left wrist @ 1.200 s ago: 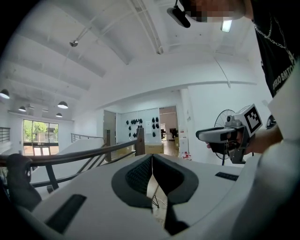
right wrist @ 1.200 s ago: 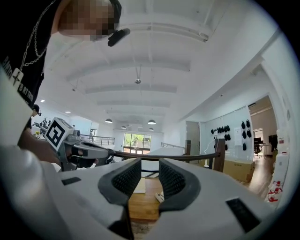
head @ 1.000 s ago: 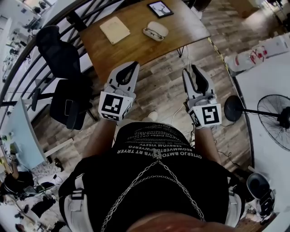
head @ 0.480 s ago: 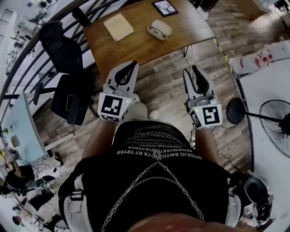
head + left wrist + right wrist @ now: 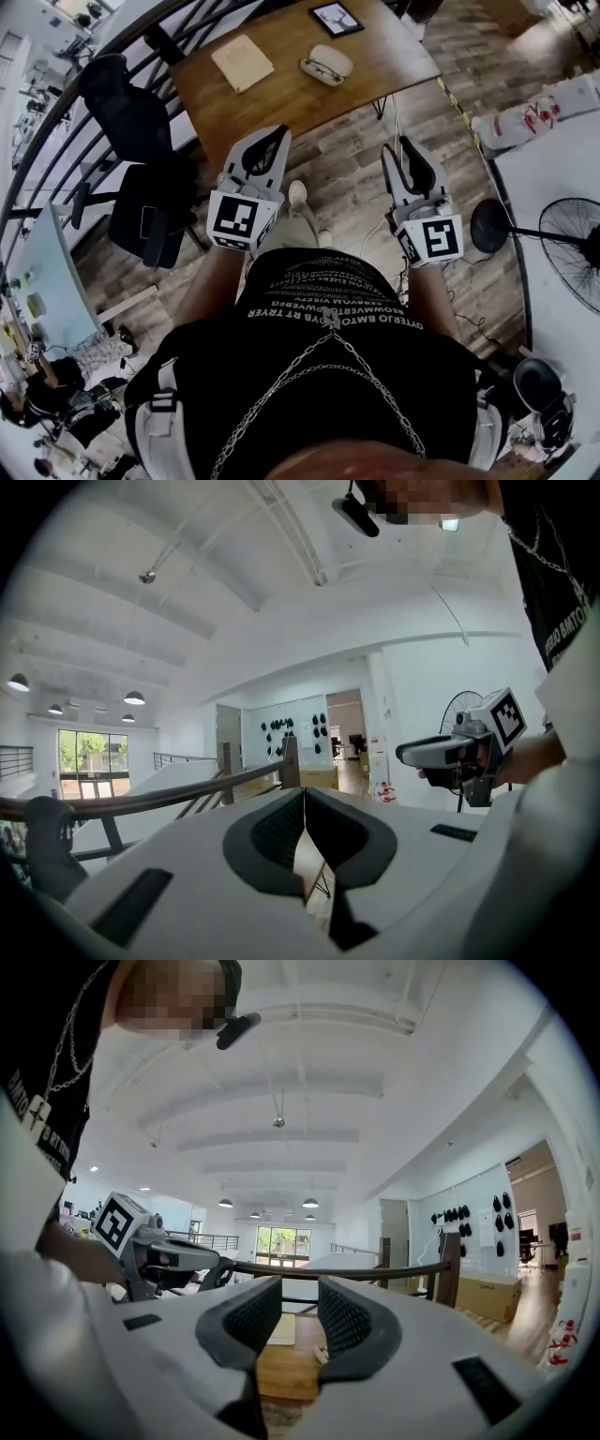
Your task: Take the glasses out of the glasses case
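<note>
A pale glasses case lies open on the wooden table far ahead, with dark glasses inside it. Between the right jaws a small part of the case shows. Both grippers hang in the air over the wood floor, well short of the table. My left gripper is shut, its tips touching with nothing between them. My right gripper is open by a narrow gap and holds nothing. Each gripper shows in the other's view: the right gripper, the left gripper.
A beige notebook and a framed picture also lie on the table. Black office chairs and a dark railing stand to the left. A floor fan and a white table are on the right.
The person has stepped forward: a shoe now shows on the floor between the grippers. Both grippers keep the same pose and jaw state.
</note>
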### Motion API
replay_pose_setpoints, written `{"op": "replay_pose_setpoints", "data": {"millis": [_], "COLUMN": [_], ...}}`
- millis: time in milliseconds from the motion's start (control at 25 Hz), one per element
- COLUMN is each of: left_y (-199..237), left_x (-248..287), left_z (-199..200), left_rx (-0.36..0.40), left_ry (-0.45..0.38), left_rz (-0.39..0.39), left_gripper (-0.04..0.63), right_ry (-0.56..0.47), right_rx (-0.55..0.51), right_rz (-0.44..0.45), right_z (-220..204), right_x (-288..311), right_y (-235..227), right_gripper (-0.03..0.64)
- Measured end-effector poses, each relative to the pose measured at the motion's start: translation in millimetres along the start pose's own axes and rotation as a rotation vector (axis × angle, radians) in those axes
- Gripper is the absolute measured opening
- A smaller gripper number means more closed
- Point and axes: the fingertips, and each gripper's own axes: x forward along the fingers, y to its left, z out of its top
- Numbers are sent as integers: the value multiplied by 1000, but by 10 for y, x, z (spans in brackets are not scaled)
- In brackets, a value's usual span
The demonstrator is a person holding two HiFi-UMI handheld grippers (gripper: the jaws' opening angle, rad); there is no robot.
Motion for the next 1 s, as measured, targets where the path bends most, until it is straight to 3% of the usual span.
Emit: {"op": "replay_pose_setpoints", "data": {"millis": [320,1000], "left_y": [6,454], "left_x": [190,762], "left_z": [-52,-82], "left_rx": [-15,-22], "left_ry": [19,34], "left_rz": [-34,-21], "left_gripper": [29,29], "right_ry": [22,54], "right_rx": [16,19], "right_rz": [-13,-2], "right_z": [-53,-125], "right_x": [63,723], "right_y": [-61,-442], "right_gripper": [107,109]}}
